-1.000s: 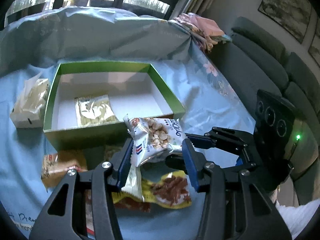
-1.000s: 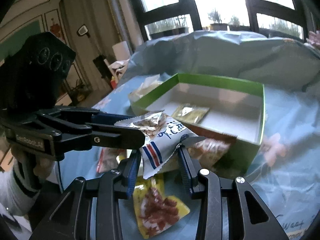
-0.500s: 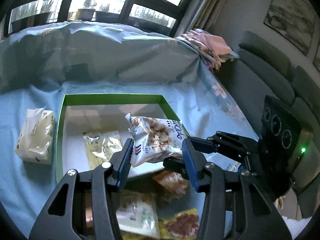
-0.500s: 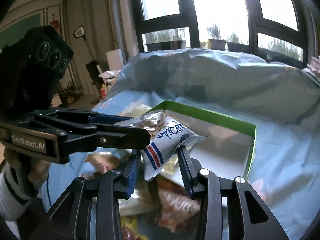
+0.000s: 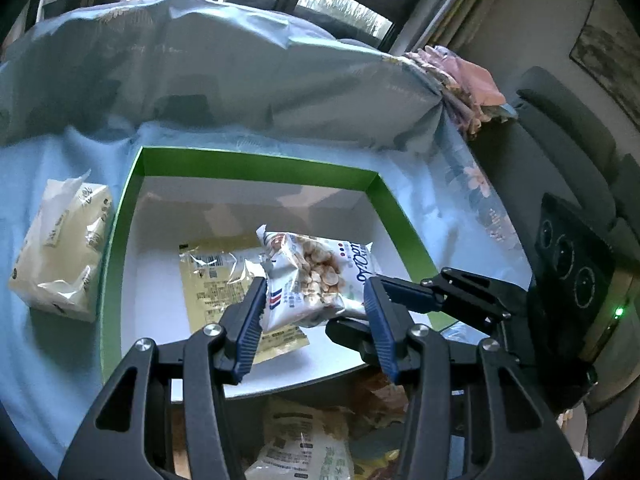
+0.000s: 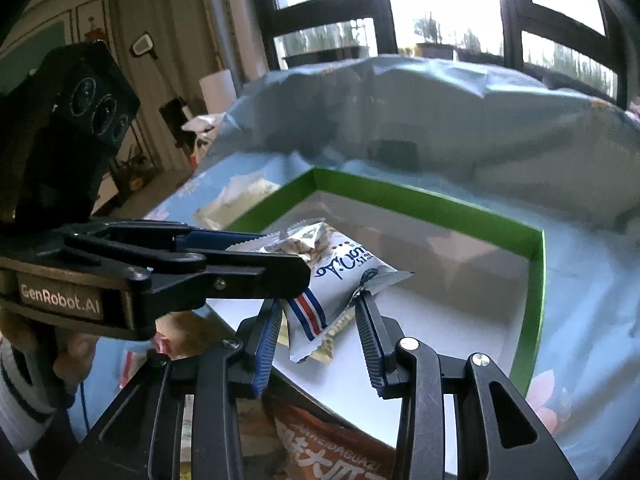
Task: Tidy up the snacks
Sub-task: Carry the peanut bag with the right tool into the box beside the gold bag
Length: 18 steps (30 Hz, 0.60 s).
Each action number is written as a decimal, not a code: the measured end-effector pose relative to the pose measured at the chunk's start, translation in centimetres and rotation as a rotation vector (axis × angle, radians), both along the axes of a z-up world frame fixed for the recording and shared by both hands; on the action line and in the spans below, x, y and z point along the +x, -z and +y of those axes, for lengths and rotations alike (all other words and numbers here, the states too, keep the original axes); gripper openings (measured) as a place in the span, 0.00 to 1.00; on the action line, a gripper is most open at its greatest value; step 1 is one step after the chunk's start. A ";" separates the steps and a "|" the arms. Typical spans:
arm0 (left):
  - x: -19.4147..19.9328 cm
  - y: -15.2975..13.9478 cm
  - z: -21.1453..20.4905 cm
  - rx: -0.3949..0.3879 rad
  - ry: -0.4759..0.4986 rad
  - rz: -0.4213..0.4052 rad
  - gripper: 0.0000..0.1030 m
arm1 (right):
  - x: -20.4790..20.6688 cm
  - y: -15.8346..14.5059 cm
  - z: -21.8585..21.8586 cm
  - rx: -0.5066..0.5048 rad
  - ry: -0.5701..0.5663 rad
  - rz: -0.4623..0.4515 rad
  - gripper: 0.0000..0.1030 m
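Held packet: glossy, crinkled white foil snack packet [image 5: 316, 276] with a red-and-blue stripe and a printed picture of nuts; centre of both views, in the air above the box's white floor.
Left tongs [image 5: 316, 312]: black frame, ribbed blue pads; clenched on the packet's lower edge.
Right tongs [image 6: 320, 322]: same build; clamped on the packet's other end, entering the left view from the right.
Box: one shallow rectangular green cardboard box [image 5: 256, 166], white inside; middle of frame.
Inside box: one flat pale-yellow shiny packet [image 5: 216, 280], lying on the floor, below the held one.
Left of box: one soft cream tissue pack [image 5: 60, 248].
Bottom edge: several more packets, one orange [image 6: 332, 444]; count unclear.
Surface: wrinkled light-blue floral cloth [image 5: 460, 200].
Room: dark-framed windows, grey sofa at right.
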State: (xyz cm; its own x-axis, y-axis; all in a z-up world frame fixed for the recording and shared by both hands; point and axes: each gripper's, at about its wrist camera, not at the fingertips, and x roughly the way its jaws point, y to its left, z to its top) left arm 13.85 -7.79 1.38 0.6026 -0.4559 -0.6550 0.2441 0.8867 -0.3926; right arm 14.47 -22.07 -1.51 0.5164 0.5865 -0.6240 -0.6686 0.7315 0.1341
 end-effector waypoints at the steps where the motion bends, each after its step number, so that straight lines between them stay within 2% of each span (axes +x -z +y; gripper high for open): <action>1: 0.0 0.1 -0.1 0.002 0.000 0.002 0.46 | 0.1 0.1 -0.1 0.000 0.001 0.004 0.39; 18: 0.5 0.8 -0.3 0.024 -0.006 0.029 0.47 | 0.7 0.7 0.1 -0.013 0.008 0.041 0.39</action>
State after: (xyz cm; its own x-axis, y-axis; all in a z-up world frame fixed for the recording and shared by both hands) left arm 14.39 -8.06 0.60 0.5857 -0.4365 -0.6830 0.2277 0.8973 -0.3782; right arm 15.17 -21.96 -2.25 0.4953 0.5736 -0.6524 -0.6566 0.7389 0.1512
